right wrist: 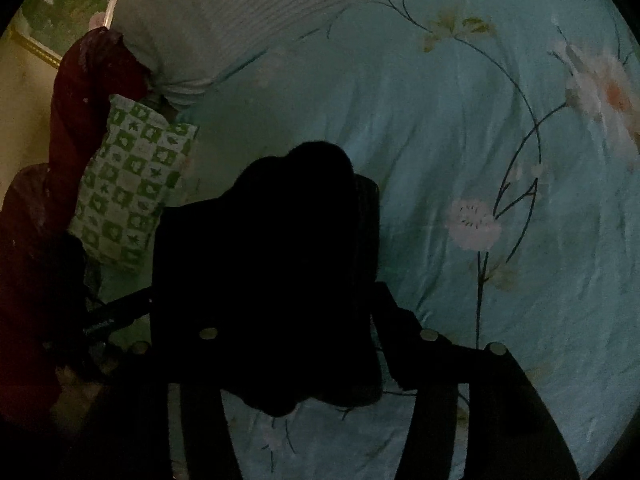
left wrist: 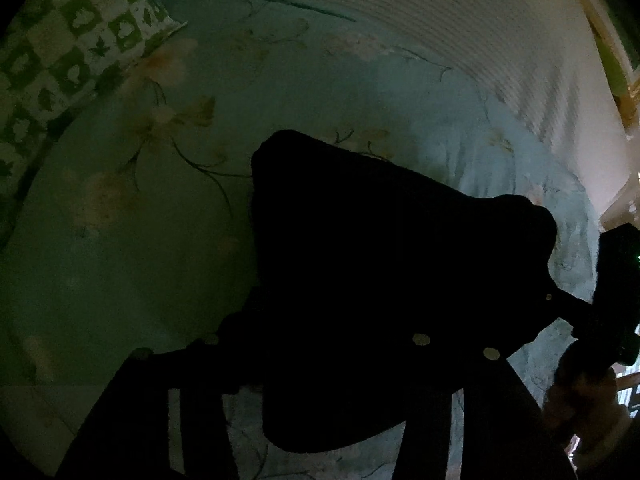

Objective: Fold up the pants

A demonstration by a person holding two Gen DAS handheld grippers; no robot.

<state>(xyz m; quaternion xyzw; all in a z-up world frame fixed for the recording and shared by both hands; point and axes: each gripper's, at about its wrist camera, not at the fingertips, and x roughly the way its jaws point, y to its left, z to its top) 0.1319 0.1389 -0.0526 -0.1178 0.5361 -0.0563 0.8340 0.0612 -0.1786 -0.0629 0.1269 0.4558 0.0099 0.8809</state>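
The black pants lie bunched in a folded bundle on a light blue flowered bedsheet. My left gripper points down over their near part, its fingers spread wide with the cloth between them; the tips are lost in the black. In the right wrist view the same pants sit between the spread fingers of my right gripper. A thin strip of sheet shows between the cloth and the right-hand finger. The right gripper and the hand holding it appear at the right edge of the left wrist view.
A green-and-white checked pillow lies at the bed's left side. A white striped cover runs along the far side. A dark red sleeve fills the left edge. The scene is very dark.
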